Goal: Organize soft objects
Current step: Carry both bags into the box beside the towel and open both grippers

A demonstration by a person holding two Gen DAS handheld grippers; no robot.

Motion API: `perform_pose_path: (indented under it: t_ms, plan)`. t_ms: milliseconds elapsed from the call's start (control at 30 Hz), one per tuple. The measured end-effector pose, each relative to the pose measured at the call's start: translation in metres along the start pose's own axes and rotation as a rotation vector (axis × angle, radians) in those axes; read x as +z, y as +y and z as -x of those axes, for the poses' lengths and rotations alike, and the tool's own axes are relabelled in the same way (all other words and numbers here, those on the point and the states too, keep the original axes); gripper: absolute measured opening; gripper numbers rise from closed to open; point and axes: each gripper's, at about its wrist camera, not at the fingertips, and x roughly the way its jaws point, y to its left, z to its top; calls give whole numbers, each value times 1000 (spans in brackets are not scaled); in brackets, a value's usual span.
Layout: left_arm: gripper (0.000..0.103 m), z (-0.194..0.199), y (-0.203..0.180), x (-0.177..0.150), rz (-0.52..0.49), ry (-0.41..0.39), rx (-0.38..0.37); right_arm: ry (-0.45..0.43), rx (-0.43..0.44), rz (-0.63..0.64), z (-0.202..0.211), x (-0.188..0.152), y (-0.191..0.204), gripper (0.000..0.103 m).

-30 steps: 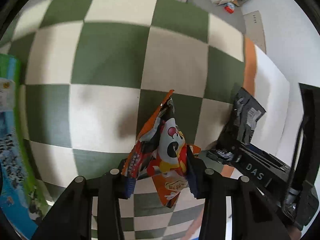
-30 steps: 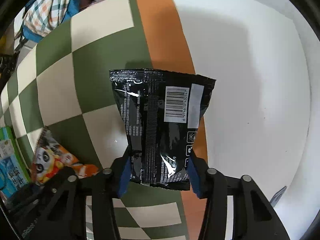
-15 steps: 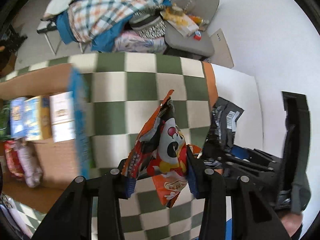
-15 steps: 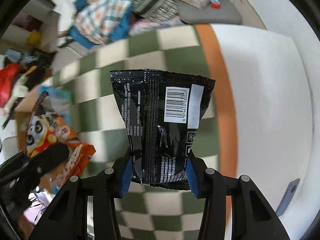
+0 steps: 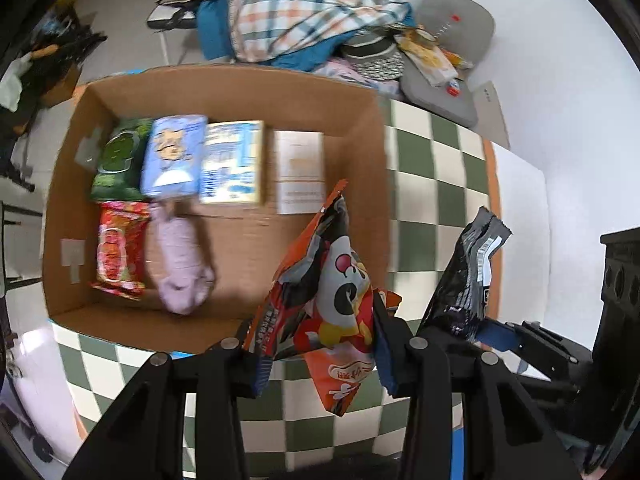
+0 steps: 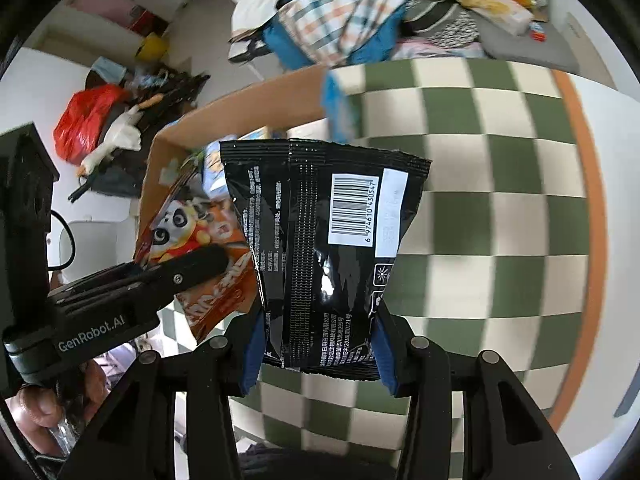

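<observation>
Panda snack bag (image 5: pixel 332 304) pinched in left tongs (image 5: pixel 320 356), black packet (image 6: pixel 324 248) in right tongs (image 6: pixel 318 354).

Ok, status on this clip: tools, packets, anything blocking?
Left tool shut on panda snack bag. Right tool shut on black packet. Cardboard box ahead, unobstructed.

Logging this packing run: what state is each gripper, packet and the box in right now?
Left gripper: shut on panda snack bag, held in the air.
Right gripper: shut on black packet, held in the air.
Cardboard box: open, partly filled.
</observation>
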Motion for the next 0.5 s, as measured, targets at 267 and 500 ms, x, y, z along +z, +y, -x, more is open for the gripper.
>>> perform_pose_path:
  t_ms: [267,500]
  plan:
    - [38,-29,50,22,90,84,-39,39,-47,18,-51,12,43,49]
    - [41,-42,56,33,98,125,-65,70,-89,1,-78,26,45,49]
